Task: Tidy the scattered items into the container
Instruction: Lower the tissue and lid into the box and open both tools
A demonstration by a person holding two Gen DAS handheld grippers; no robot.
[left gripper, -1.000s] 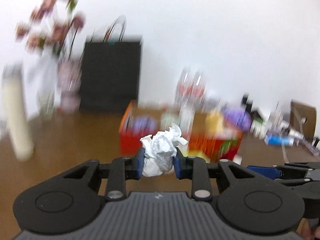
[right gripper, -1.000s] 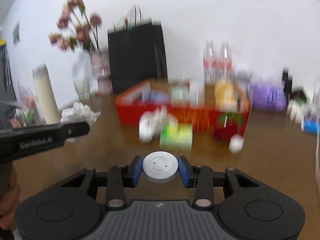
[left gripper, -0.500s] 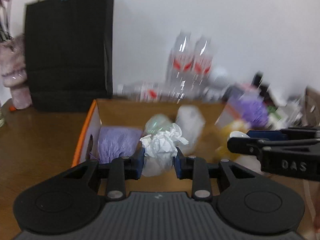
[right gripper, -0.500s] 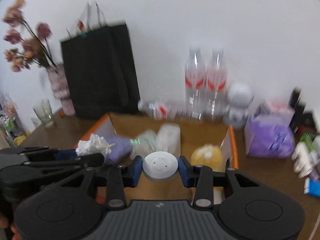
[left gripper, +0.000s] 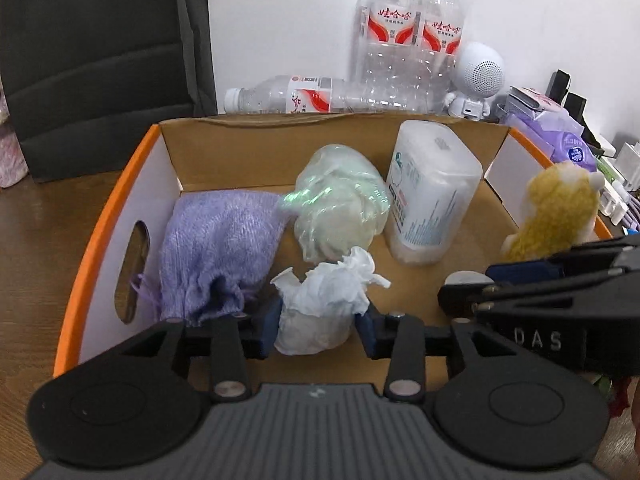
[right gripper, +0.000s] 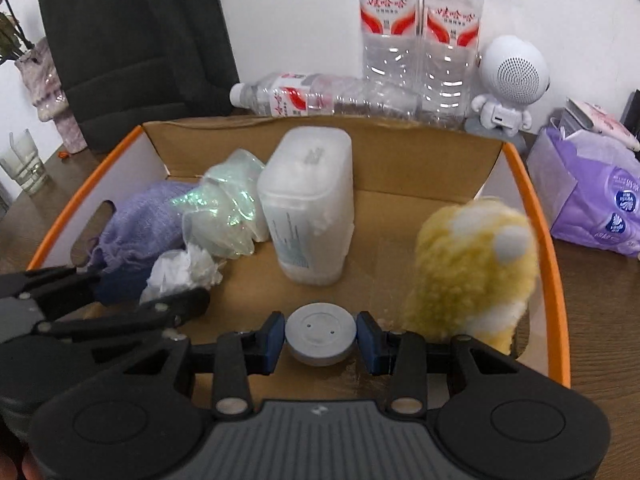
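Left hand-held gripper angled downward, jaws opening, something between them. Right hand-held gripper angled downward, pads clamped on what it carries.

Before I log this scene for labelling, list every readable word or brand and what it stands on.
"DAS": side of the right tool.
"娃哈哈": red labels of the two upright water bottles.
Small print on the white plastic jar: too small to read.
Round logo on the purple tissue pack: blurred.

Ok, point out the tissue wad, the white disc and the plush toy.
tissue wad (left gripper: pixel 320 300), left wrist view, crumpled middle
white disc (right gripper: pixel 321 332), right wrist view, flat top face
plush toy (right gripper: pixel 468 272), right wrist view, yellow body
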